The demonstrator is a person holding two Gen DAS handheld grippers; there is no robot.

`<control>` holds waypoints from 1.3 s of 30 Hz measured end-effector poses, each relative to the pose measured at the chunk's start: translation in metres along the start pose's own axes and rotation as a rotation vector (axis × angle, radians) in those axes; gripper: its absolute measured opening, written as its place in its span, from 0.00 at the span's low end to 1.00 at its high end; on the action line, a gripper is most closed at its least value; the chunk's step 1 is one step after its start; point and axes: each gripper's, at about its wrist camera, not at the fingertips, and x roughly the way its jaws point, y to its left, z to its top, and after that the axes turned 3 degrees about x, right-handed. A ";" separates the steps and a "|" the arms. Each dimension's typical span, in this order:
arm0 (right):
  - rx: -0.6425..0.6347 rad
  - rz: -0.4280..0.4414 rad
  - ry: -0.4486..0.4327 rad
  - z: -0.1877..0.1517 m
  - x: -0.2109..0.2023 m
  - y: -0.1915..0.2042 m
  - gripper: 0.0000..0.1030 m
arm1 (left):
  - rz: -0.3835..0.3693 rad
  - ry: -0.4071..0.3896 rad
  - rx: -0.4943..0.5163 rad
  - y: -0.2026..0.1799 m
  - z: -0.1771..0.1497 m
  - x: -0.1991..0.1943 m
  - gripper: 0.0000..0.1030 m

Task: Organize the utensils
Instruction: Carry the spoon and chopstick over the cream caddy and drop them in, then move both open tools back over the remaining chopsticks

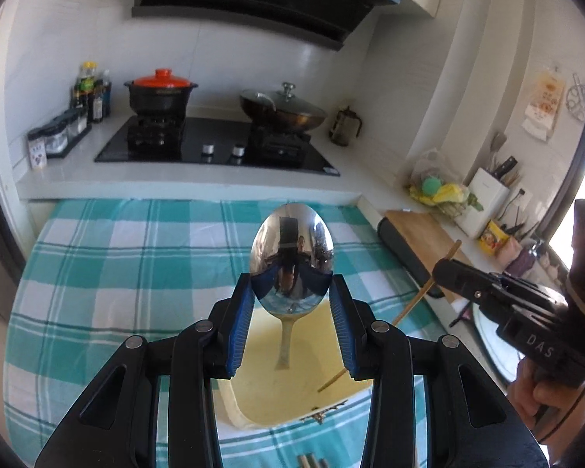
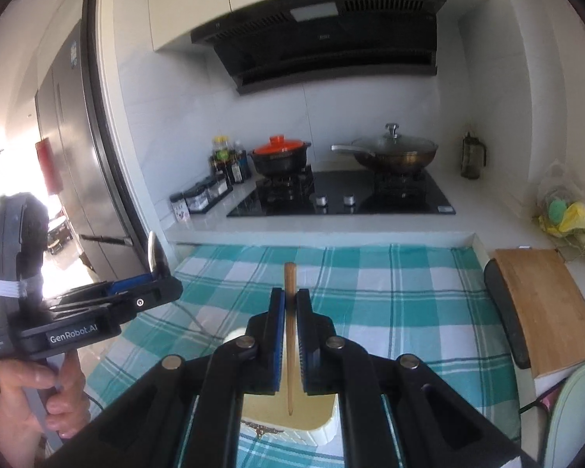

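Checked teal cloth covers the table (image 1: 97, 273) before the stove, and both utensils hang over the cream container (image 1: 269, 397): left tool (image 1: 291, 304) clamps the spoon (image 1: 292, 257) by its bowl, right tool (image 2: 290, 335) is closed on the chopstick (image 2: 290, 370). Neither seems deposited yet. At 6 o'clock in the left view, other utensil ends are cut off, and the container's interior is largely hidden.

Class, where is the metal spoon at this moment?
In the left wrist view, the spoon is held bowl-up in the left gripper, above the cream container.
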 end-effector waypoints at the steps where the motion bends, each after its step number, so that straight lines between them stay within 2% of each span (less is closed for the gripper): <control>1: -0.001 -0.006 0.032 -0.003 0.014 -0.002 0.06 | 0.006 0.025 -0.005 0.003 -0.003 0.013 0.38; 5: -0.004 -0.011 0.137 -0.012 0.065 -0.009 0.06 | 0.058 0.105 -0.023 0.010 -0.010 0.055 0.39; 6: -0.014 -0.020 0.146 -0.012 0.073 -0.010 0.08 | 0.067 0.119 -0.041 0.013 -0.011 0.062 0.39; 7: -0.019 -0.034 0.151 -0.012 0.079 -0.012 0.14 | 0.070 0.119 -0.062 0.016 -0.011 0.065 0.42; 8: -0.008 -0.032 0.149 -0.010 0.083 -0.015 0.37 | 0.069 0.111 -0.082 0.019 -0.010 0.065 0.46; 9: 0.014 -0.021 0.133 -0.008 0.081 -0.019 0.61 | 0.071 0.103 -0.099 0.022 -0.009 0.063 0.56; 10: 0.036 -0.013 0.107 -0.005 0.077 -0.024 0.64 | 0.076 0.087 -0.111 0.024 -0.008 0.057 0.64; 11: 0.056 -0.003 0.086 -0.003 0.070 -0.027 0.64 | 0.079 0.068 -0.108 0.023 -0.008 0.049 0.67; 13: 0.083 0.015 0.063 -0.002 0.054 -0.032 0.64 | 0.106 0.037 -0.062 0.019 -0.009 0.030 0.78; 14: 0.083 0.011 0.054 -0.002 0.044 -0.033 0.65 | 0.137 0.018 -0.028 0.015 -0.012 0.017 0.81; 16: 0.064 -0.005 0.031 -0.008 0.018 -0.031 0.70 | 0.211 -0.024 0.054 0.006 -0.024 -0.012 0.97; 18: 0.045 -0.018 0.008 -0.020 -0.010 -0.028 0.81 | 0.302 -0.064 0.142 -0.006 -0.043 -0.042 0.99; 19: 0.037 -0.014 -0.003 -0.029 -0.026 -0.028 0.81 | 0.346 -0.080 0.173 -0.010 -0.055 -0.057 1.00; 22: 0.016 0.006 -0.015 -0.063 -0.071 -0.026 0.83 | 0.417 -0.070 0.206 -0.016 -0.096 -0.090 1.00; 24: 0.001 0.001 -0.030 -0.092 -0.100 -0.026 0.83 | 0.427 -0.067 0.201 -0.017 -0.125 -0.110 1.00; 29: -0.034 -0.081 -0.016 -0.182 -0.148 -0.018 0.86 | 0.430 -0.027 0.094 -0.006 -0.201 -0.145 1.00; 34: -0.033 -0.234 0.000 -0.281 -0.164 -0.021 0.86 | 0.491 0.033 -0.033 0.018 -0.265 -0.145 0.99; 37: 0.017 -0.336 0.050 -0.322 -0.151 -0.036 0.86 | 0.529 0.093 -0.077 0.032 -0.290 -0.129 0.99; 39: 0.053 -0.368 0.069 -0.338 -0.145 -0.047 0.86 | 0.515 0.164 -0.069 0.040 -0.300 -0.113 0.99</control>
